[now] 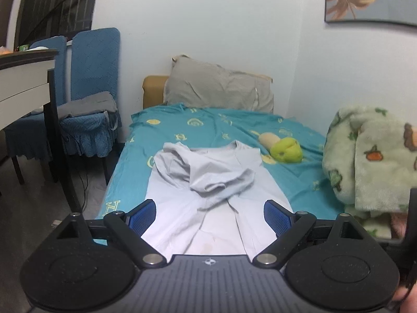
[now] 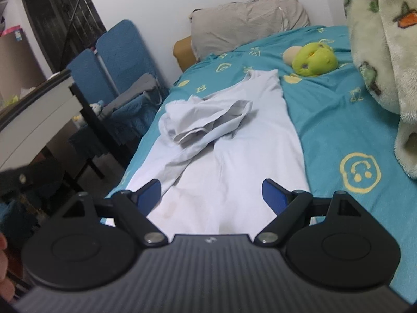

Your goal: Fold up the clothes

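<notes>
Left gripper (image 1: 209, 215): blue pads spread wide, holding nothing, above the shirt's near hem.
Right gripper (image 2: 212, 193): likewise wide apart, empty.
Shirt (image 2: 229, 156): pale, lengthwise on the teal bedsheet (image 2: 338, 130), sleeves bunched mid-body.
Beyond: green plush toy (image 1: 286, 150), grey pillow (image 1: 219, 86).

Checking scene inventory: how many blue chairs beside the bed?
2. Both stand left of the bed, against the wall: the nearer blue chair with grey fabric on its seat, the second chair further left, partly hidden behind the table. More may be hidden.
</notes>
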Available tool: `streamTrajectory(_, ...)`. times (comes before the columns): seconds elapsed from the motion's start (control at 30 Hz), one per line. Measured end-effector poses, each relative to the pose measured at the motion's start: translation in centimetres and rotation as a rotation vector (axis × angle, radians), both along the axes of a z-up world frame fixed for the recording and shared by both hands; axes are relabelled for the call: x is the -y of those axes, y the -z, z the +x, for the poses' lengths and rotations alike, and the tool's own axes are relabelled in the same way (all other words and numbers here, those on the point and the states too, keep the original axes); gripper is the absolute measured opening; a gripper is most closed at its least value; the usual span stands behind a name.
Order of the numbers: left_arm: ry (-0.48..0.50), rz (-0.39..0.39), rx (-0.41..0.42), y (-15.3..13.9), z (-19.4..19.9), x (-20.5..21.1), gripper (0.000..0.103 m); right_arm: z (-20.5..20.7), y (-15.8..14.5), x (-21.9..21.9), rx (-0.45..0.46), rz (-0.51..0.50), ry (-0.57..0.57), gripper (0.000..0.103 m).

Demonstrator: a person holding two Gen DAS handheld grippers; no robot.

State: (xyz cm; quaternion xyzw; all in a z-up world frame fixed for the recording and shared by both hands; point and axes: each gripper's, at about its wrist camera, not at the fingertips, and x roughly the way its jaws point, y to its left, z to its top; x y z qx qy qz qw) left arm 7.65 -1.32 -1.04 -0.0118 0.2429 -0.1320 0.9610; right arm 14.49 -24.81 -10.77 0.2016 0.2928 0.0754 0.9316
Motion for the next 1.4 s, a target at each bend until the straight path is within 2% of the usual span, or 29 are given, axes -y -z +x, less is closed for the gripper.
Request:
streamTrajectory(0.1, -0.038, -0.001, 0.008, 0.0, 0.5, -1.3, 0.092, 0.8, -0.1, -1.1, -0.003, -0.024, -0.052, 0.080)
streamTrajectory(0.17, -0.065, -0.010, 0.008, 0.0, 1.1, -2.2, 0.092, 2.3, -0.5, -2.1, 0.001, -0.072, -0.091, 0.070)
streamTrajectory(0.23, -0.069, -0.024, -0.019, -0.1, 1.7, -3.0, 0.092, 4.6, -0.9, -3.2, 0.017, -0.131, -0.113, 0.070)
streamTrajectory(0.3, -0.059, -0.052, -0.020, -0.3, 1.8, -3.9, 0.092, 7.3, -1.1, -4.4, 0.045, -0.194, -0.128, 0.070)
streamTrajectory(0.37, -0.059, -0.048, -0.003, -0.1, 2.2, -4.2, 0.095, 10.4, -0.7, -5.7, 0.063, -0.248, -0.141, 0.070)
streamTrajectory(0.5, -0.058, -0.009, -0.016, 1.6, 4.1, -4.5, 0.095, 16.2, 1.5, -9.2, 0.078, -0.410, -0.183, 0.070)
streamTrajectory(0.6, -0.076, 0.010, -0.050, 2.3, 5.2, -4.9, 0.095, 19.2, 3.6, -11.9, 0.072, -0.585, -0.256, 0.066)
streamTrajectory(0.63, -0.066, -0.009, -0.056, 2.5, 5.2, -5.2, 0.095, 20.1, 4.4, -12.6, 0.062, -0.647, -0.273, 0.055)
streamTrajectory(0.67, -0.057, -0.029, -0.061, 2.6, 5.2, -5.5, 0.095, 20.8, 5.0, -12.9, 0.046, -0.693, -0.271, 0.036)
streamTrajectory(0.7, -0.052, -0.031, -0.071, 2.8, 5.3, -5.6, 0.095, 21.5, 5.4, -12.9, 0.030, -0.723, -0.258, 0.025)
streamTrajectory(0.73, -0.047, -0.034, -0.082, 3.1, 5.4, -5.7, 0.095, 21.9, 5.5, -12.5, 0.025, -0.722, -0.238, 0.013)
streamTrajectory(0.8, -0.043, -0.034, -0.102, 3.5, 5.5, -5.8, 0.095, 22.5, 4.9, -11.2, 0.032, -0.668, -0.185, 0.010)
streamTrajectory(0.93, -0.015, -0.034, -0.129, 4.0, 5.4, -5.3, 0.095, 23.4, 2.1, -7.2, 0.071, -0.460, -0.070, 0.008)
streamTrajectory(1.13, 0.051, -0.047, -0.132, 4.4, 3.7, -3.3, 0.096, 29.6, -0.3, -3.2, 0.064, -0.331, 0.092, 0.007)
streamTrajectory(1.23, 0.046, 0.013, -0.134, 5.2, 4.1, -1.9, 0.096, 33.4, 0.6, -2.2, -0.003, -0.308, 0.149, 0.007)
streamTrajectory(1.4, 0.006, 0.028, -0.178, 6.9, 5.7, -1.9, 0.096, 36.3, 4.7, -1.1, -0.091, -0.307, 0.156, 0.008)
